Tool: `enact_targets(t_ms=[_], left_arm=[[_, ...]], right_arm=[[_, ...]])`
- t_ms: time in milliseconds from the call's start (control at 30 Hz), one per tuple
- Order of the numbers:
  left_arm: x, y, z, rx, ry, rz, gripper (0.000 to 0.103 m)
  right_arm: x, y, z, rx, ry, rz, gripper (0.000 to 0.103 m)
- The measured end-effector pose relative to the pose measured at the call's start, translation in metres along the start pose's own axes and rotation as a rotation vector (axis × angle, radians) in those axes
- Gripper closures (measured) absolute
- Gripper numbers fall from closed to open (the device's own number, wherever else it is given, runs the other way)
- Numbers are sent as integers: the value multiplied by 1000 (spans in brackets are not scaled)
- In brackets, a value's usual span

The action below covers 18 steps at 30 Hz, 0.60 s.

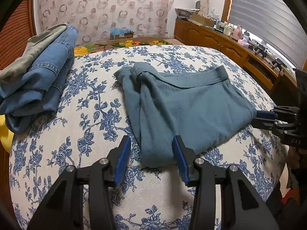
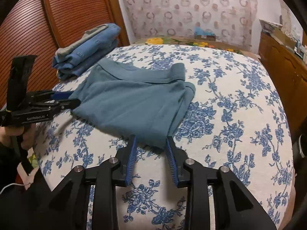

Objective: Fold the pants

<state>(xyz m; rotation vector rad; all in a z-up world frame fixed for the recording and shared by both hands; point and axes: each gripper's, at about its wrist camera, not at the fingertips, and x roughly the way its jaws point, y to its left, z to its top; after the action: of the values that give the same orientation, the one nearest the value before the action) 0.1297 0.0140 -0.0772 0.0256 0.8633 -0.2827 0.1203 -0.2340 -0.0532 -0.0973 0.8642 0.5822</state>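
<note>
Teal pants (image 1: 184,103) lie folded on the floral bed cover (image 1: 86,115), waistband at the far side. They also show in the right wrist view (image 2: 134,103). My left gripper (image 1: 151,143) is open, its blue pads on either side of the near left corner of the pants. My right gripper (image 2: 151,140) is open, its pads on either side of another near corner. Each gripper shows in the other's view, the right gripper (image 1: 257,117) at the pants' right edge and the left gripper (image 2: 74,98) at their left edge.
A stack of folded jeans and a grey garment (image 1: 36,72) lies at the bed's far left, near a wooden slatted door (image 2: 57,19). A wooden sideboard (image 1: 230,44) with clutter runs along the right. A cardboard box (image 1: 121,33) sits beyond the bed.
</note>
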Motion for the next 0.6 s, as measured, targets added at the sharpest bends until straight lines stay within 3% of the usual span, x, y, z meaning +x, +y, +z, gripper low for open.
enact_targets(t_ms=[200,600], left_arm=[[0,0,0,-4,-6,0,59],[-6,-9,3,9,-18,-1,59]], right_arm=[[-3,-3,0,-14,-7,-12,99],[-24,-8,-4,-45,-65,-16,103]])
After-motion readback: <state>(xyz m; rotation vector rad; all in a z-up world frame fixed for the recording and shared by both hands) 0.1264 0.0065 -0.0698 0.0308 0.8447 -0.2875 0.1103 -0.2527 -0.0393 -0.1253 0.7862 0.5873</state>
